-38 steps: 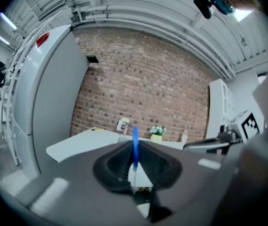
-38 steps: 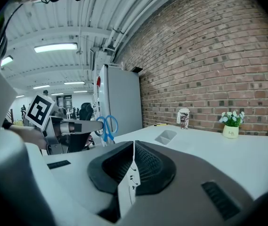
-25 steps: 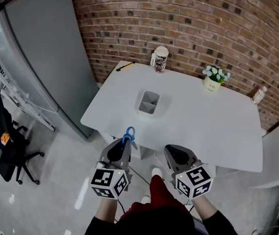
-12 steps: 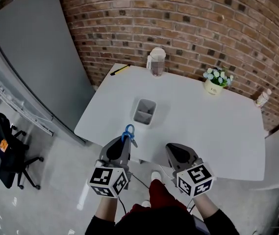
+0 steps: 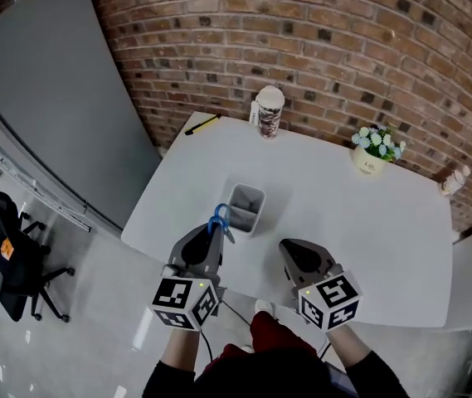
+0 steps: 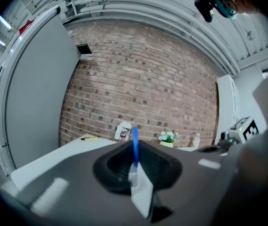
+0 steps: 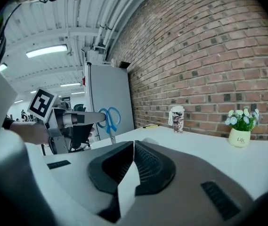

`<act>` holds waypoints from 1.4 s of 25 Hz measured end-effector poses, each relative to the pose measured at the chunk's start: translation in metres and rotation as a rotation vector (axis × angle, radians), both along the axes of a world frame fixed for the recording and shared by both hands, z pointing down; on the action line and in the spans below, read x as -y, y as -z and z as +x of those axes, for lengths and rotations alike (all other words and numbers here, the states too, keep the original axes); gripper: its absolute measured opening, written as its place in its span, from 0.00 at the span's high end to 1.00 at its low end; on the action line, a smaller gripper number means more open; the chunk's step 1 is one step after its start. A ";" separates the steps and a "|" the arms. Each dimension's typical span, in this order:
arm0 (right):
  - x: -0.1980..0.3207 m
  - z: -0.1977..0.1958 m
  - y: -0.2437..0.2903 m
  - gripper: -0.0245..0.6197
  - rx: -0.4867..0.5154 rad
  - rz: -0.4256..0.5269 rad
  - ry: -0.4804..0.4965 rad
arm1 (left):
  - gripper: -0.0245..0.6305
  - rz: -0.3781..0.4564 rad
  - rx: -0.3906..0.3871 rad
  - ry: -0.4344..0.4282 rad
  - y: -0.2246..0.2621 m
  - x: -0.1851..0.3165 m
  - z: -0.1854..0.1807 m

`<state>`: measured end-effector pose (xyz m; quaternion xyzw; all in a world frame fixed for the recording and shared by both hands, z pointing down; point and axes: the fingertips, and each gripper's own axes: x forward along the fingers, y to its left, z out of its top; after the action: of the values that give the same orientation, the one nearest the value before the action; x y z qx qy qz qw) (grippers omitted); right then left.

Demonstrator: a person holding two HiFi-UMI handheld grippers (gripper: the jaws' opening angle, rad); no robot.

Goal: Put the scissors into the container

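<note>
On the white desk a grey container is seen standing open near the front edge, and the carrying step is judged to be in hand. The left tool is clamped narrowly on the scissors, held in the air just beside the container's near left corner, while the right tool is closed on nothing. Next, the scissors would have to be brought over the opening, lowered in and released.
</note>
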<state>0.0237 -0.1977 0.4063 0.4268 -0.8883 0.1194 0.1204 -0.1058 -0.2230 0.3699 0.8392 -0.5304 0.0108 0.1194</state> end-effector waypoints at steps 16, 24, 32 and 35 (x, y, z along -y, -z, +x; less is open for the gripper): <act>0.063 0.008 0.000 0.95 0.004 0.001 0.034 | 0.92 0.027 0.019 0.014 0.010 0.075 0.015; 0.082 0.015 -0.011 0.95 0.005 -0.030 0.033 | 0.92 -0.003 0.015 0.017 -0.002 0.103 0.020; 0.097 0.015 -0.030 0.95 0.000 -0.076 0.038 | 0.92 -0.059 0.009 0.014 -0.028 0.119 0.025; 0.101 0.015 -0.036 0.95 -0.002 -0.090 0.040 | 0.92 -0.079 0.008 0.012 -0.037 0.123 0.026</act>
<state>0.0385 -0.2983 0.4420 0.4034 -0.8902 0.1563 0.1427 -0.0802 -0.3458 0.4072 0.8306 -0.5351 0.0346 0.1504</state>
